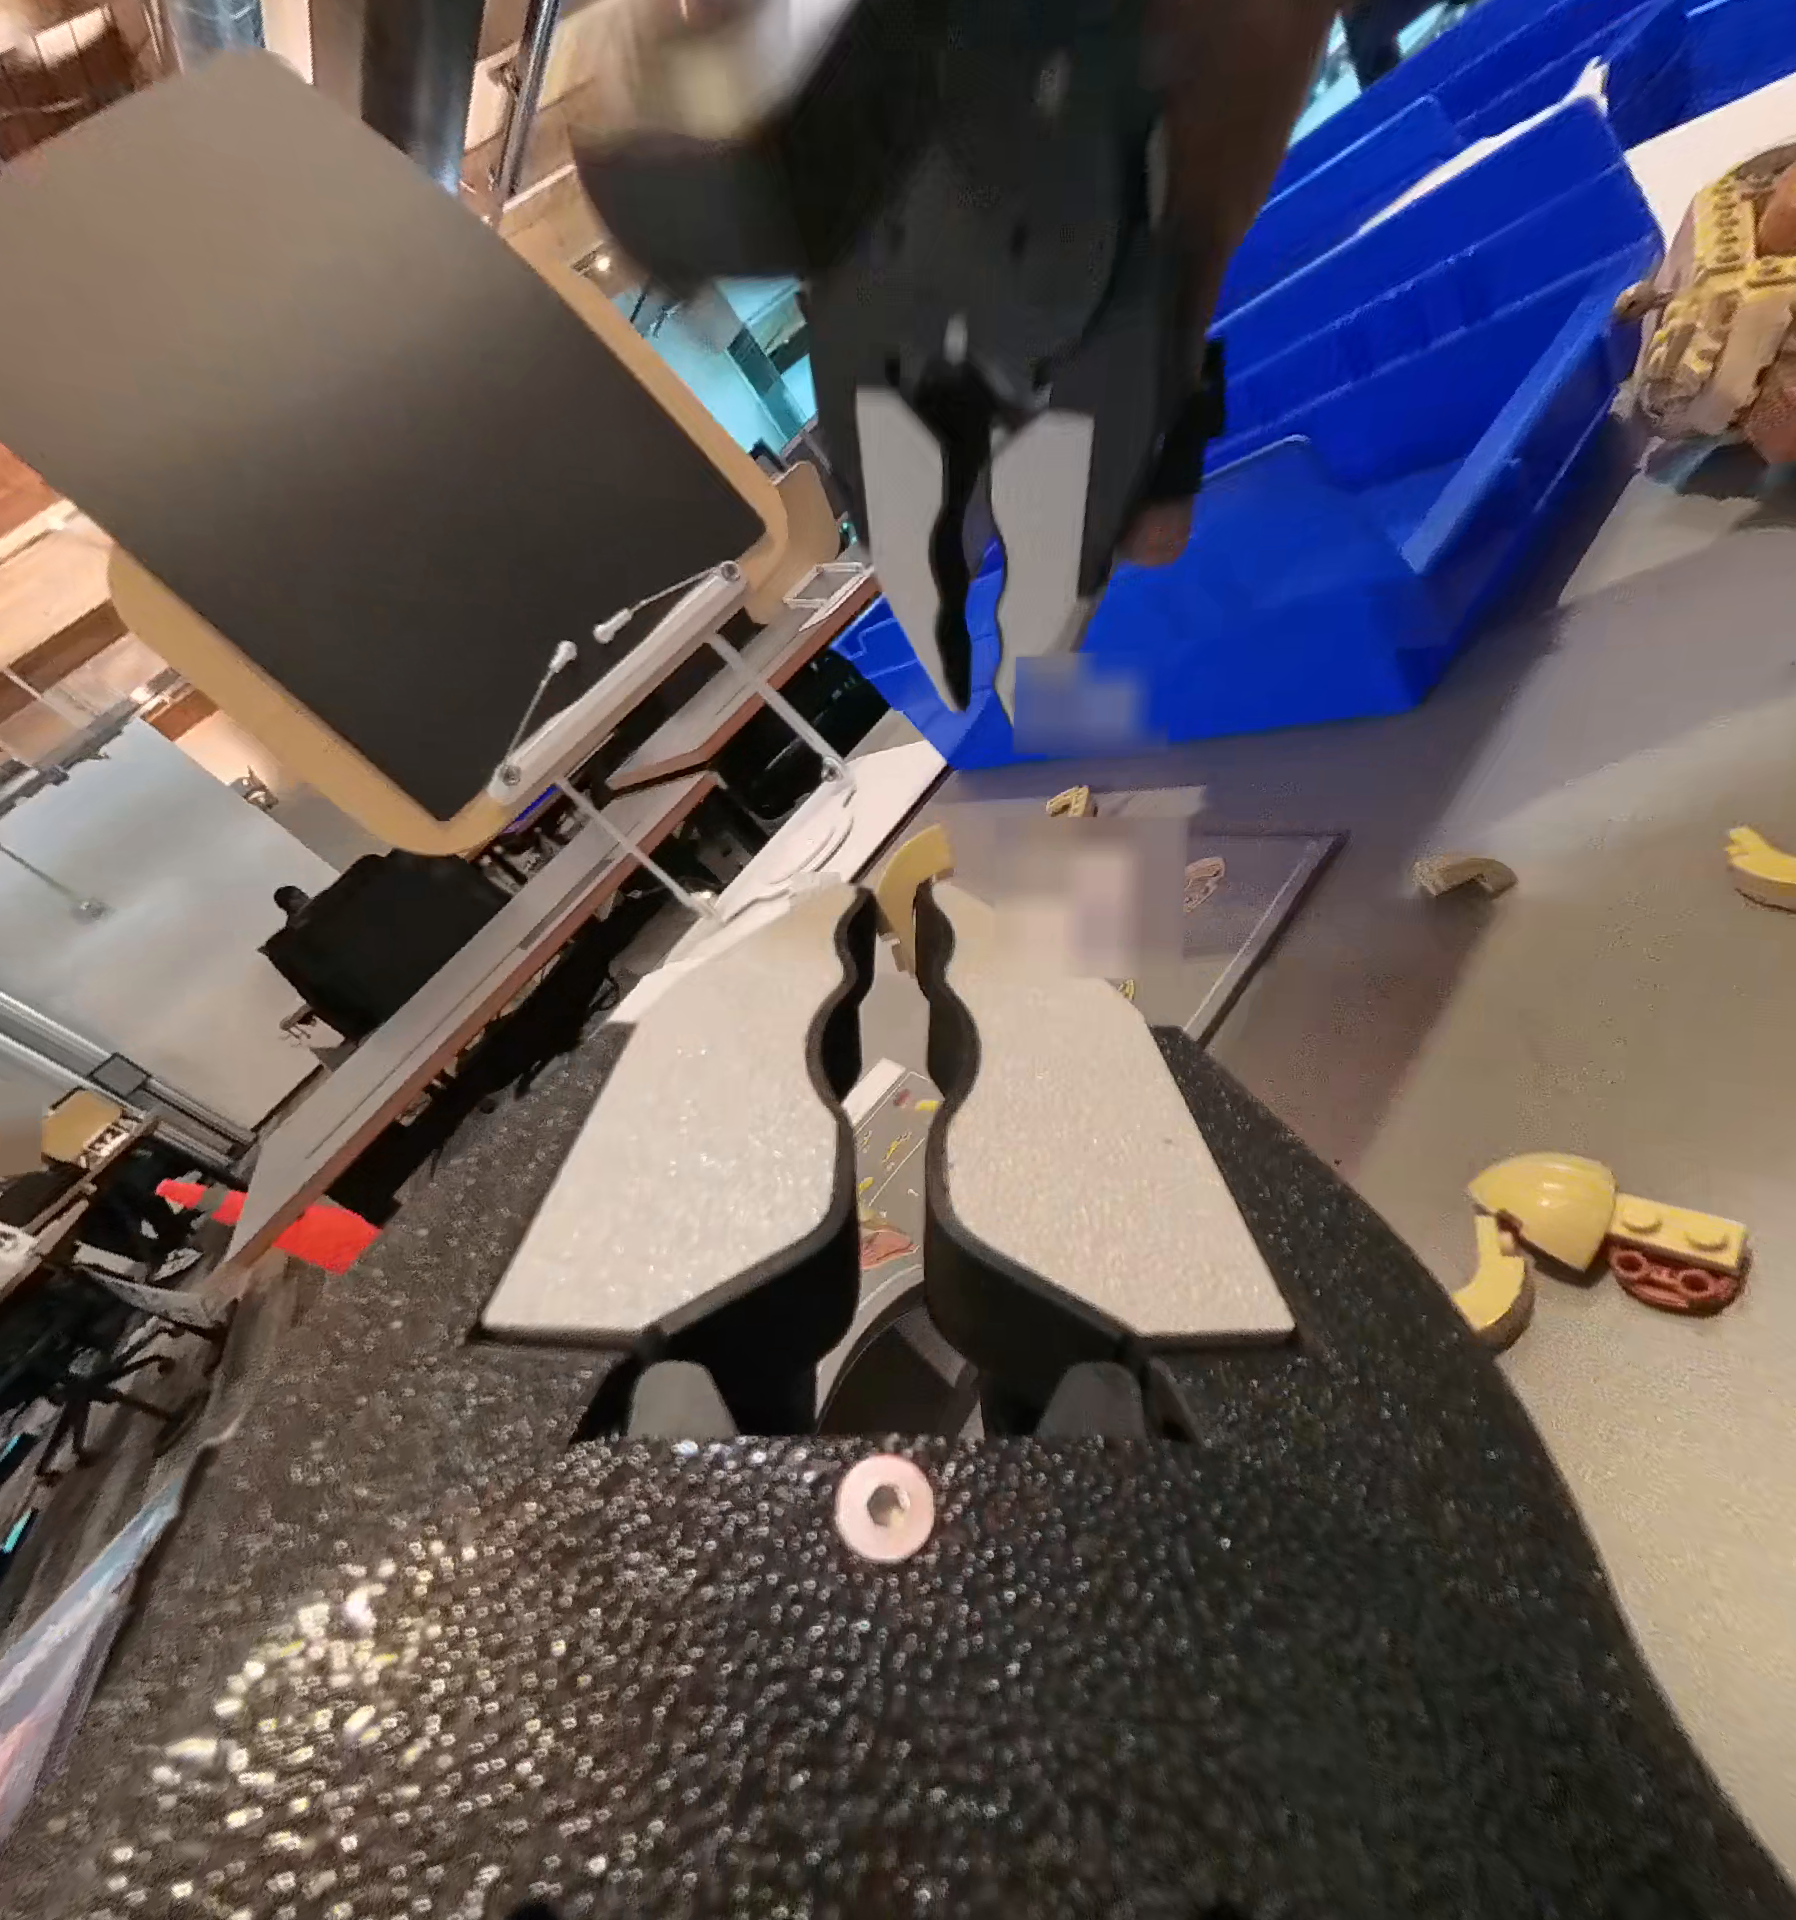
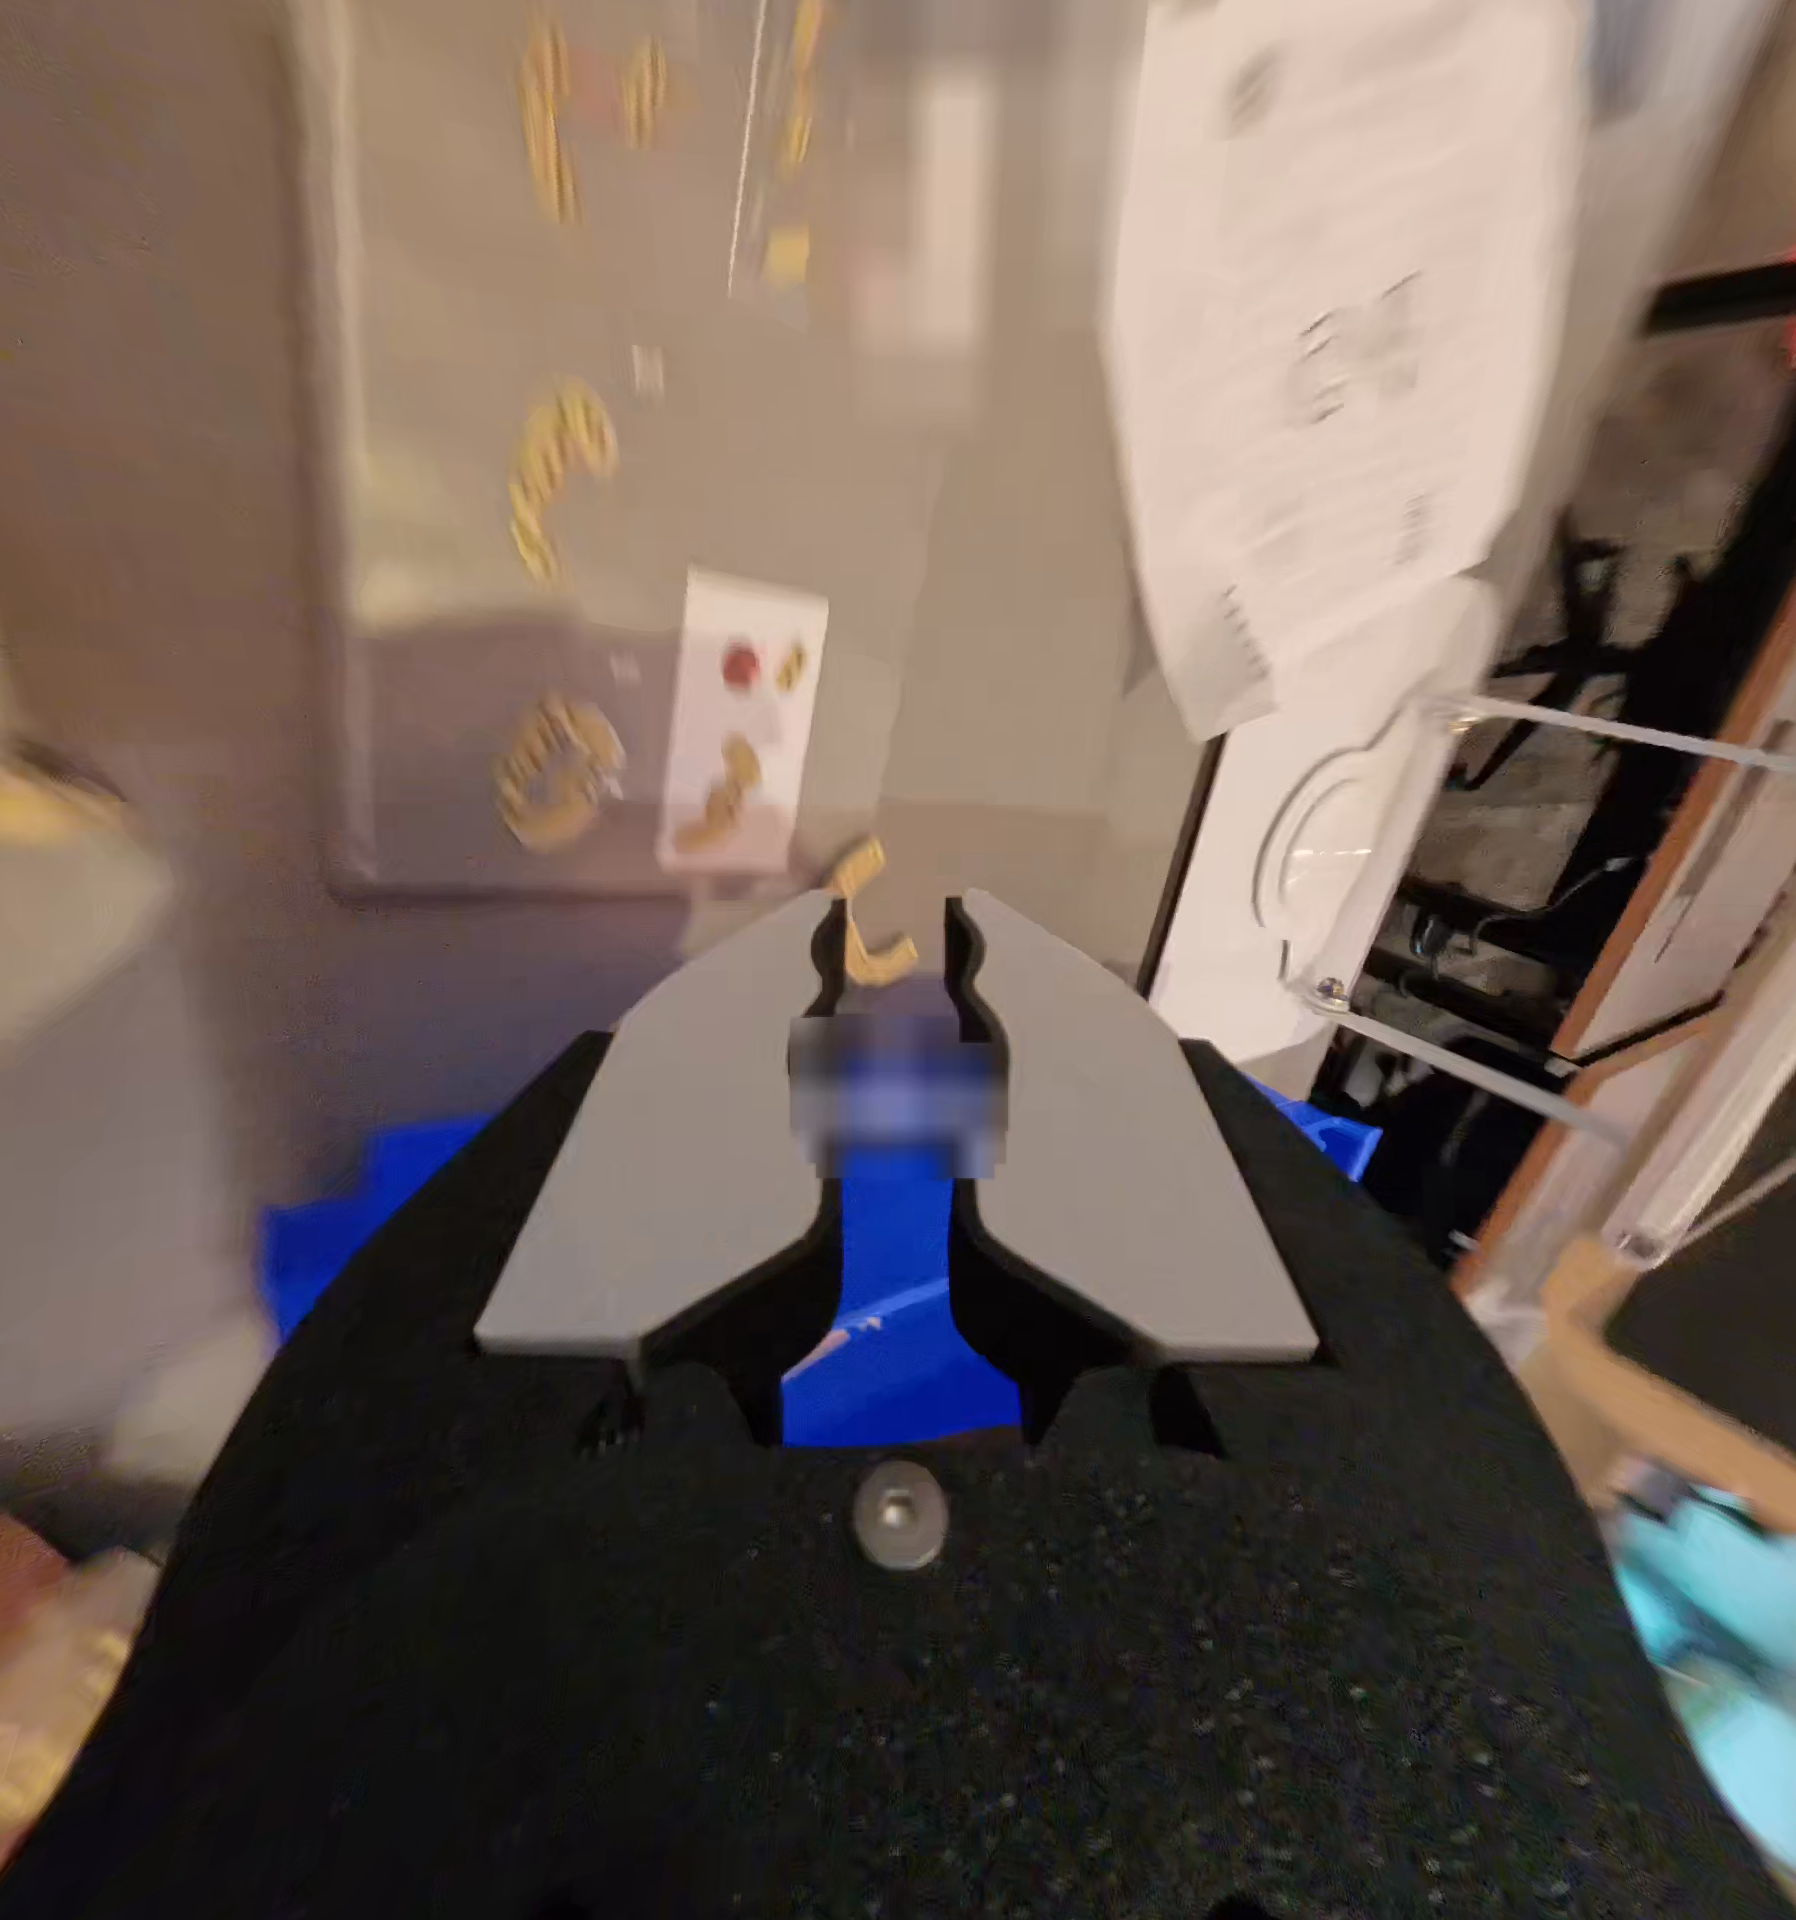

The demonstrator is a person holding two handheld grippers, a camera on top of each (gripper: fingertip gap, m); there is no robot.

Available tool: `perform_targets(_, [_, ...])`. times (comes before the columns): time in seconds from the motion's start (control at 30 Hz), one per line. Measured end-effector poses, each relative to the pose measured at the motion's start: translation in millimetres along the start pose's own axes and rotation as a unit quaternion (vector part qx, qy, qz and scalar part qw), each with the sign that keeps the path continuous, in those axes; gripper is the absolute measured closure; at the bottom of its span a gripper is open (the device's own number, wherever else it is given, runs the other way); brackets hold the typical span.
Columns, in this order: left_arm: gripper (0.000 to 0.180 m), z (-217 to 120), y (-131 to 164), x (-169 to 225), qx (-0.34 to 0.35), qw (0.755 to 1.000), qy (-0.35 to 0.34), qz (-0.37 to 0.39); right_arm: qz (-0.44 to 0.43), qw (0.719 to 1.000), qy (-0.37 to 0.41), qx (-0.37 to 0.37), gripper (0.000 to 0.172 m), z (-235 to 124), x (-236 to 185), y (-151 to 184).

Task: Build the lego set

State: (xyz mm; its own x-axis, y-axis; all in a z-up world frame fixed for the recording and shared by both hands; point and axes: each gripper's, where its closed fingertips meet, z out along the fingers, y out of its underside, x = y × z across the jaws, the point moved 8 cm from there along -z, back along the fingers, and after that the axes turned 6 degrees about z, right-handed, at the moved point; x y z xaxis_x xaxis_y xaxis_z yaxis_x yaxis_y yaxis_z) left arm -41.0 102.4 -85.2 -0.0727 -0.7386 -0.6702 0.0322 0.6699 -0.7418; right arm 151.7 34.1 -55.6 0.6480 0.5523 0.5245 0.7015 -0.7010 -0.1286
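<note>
Grey table (image 1: 1559,1039) with scattered tan curved pieces (image 1: 1793,878), blue bins (image 1: 1393,416), open booklet (image 1: 1258,883).

Two facing wrist views, shared blue bins (image 1: 1393,436)

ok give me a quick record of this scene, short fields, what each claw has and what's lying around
left claw: shut on a curved tan brick
right claw: open, a tan curved piece beside its left finger, not pinched
below right claw: blue bins
table: loose tan bricks, part-built brown model
picture quality: right view blurred
</note>
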Motion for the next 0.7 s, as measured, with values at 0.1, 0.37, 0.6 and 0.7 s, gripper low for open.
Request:
perform_targets(0.1, [0.174, -3, -1, -7, 0.004, 1.0, -0.006, -0.007, -0.102, 0.985, -0.051, -0.132, 0.145, 37, 22, 7])
perform_targets(0.37, [0.174, -9, -14, -7, 0.032, 0.999, -0.01, 0.017, -0.142, 0.941, -0.195, -0.237, 0.138, 79, 20, 4])
perform_targets(0.6, [0.174, -11, -18, -8, 0.043, 0.999, -0.016, 0.016, -0.136, 0.928, -0.185, -0.292, 0.135, 99, 14, 13])
perform_targets(0.7, [0.174, -11, -19, -8, 0.046, 0.999, -0.017, 0.013, -0.13, 0.926, -0.186, -0.301, 0.141, 100, 15, 16])
